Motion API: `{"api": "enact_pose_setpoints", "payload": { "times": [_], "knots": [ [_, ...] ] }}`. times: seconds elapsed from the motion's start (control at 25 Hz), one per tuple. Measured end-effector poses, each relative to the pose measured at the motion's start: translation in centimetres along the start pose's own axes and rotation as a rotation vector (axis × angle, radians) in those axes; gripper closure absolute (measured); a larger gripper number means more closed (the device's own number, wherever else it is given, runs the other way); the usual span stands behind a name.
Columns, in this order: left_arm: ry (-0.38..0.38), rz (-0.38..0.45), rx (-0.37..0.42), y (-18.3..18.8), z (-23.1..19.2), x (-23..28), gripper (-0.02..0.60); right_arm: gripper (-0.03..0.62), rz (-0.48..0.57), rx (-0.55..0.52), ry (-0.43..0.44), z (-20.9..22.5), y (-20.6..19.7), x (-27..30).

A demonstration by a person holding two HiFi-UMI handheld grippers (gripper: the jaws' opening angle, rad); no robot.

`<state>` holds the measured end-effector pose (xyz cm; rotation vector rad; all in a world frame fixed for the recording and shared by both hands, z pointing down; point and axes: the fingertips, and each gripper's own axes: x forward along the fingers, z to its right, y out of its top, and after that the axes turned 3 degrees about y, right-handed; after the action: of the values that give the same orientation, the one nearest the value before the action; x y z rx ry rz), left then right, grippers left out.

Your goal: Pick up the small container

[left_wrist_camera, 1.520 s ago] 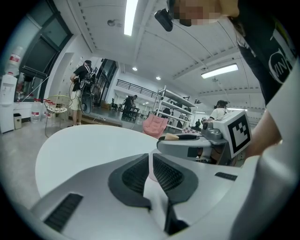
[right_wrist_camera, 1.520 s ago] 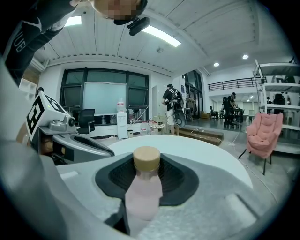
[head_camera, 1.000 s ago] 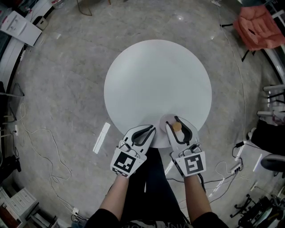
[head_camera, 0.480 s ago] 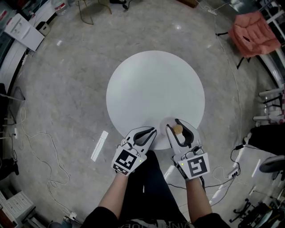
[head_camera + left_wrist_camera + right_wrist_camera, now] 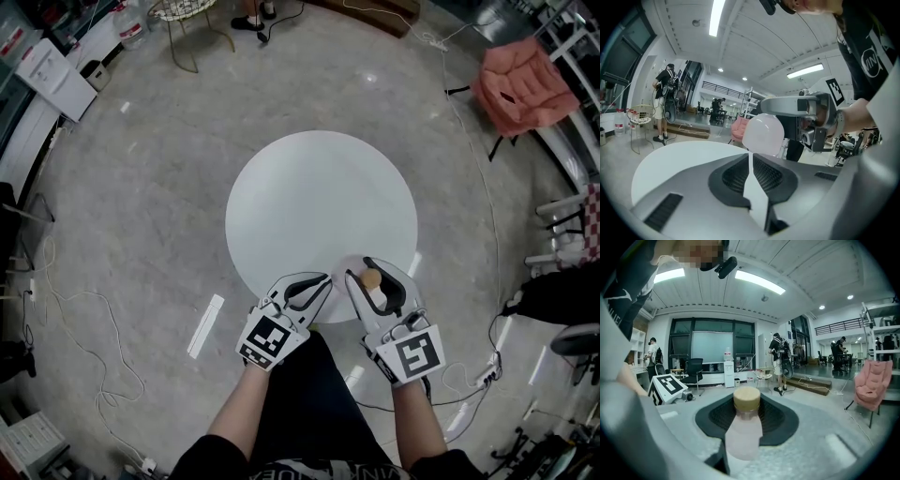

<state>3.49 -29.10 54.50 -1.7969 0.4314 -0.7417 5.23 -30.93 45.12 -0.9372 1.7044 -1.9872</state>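
Observation:
The small container [image 5: 744, 432] is a pale translucent bottle with a tan cork cap [image 5: 746, 399]. My right gripper [image 5: 746, 420] is shut on its body, cap pointing forward. In the head view the container [image 5: 371, 278] lies between the right gripper's [image 5: 375, 283] jaws, above the near edge of the round white table [image 5: 319, 202]. My left gripper [image 5: 309, 289] hovers just left of it, shut with nothing in it. The left gripper view shows its own closed tips [image 5: 751, 157] and, beyond them, the container's rounded bottom [image 5: 763, 133] held in the right gripper [image 5: 797, 108].
A pink chair [image 5: 520, 80] stands at the far right. A white strip [image 5: 204, 325] and loose cables [image 5: 75, 309] lie on the grey floor left of the table. A wire stool [image 5: 183, 14] stands at the far edge. People stand far off in the hall [image 5: 779, 362].
The table now looks smaller and farther below. Both grippers have risen, and the right one still holds the container. The left gripper stays shut beside it.

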Motion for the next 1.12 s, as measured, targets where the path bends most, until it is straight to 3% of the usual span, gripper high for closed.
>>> {"api": "enact_pose_setpoints", "payload": {
  "times": [1.12],
  "knots": [
    [-0.052,0.117,0.073,9.3,1.4,-0.4,0.552,0.461,0.004,-0.035,0.048,-0.1,9.3,-1.2]
  ]
}}
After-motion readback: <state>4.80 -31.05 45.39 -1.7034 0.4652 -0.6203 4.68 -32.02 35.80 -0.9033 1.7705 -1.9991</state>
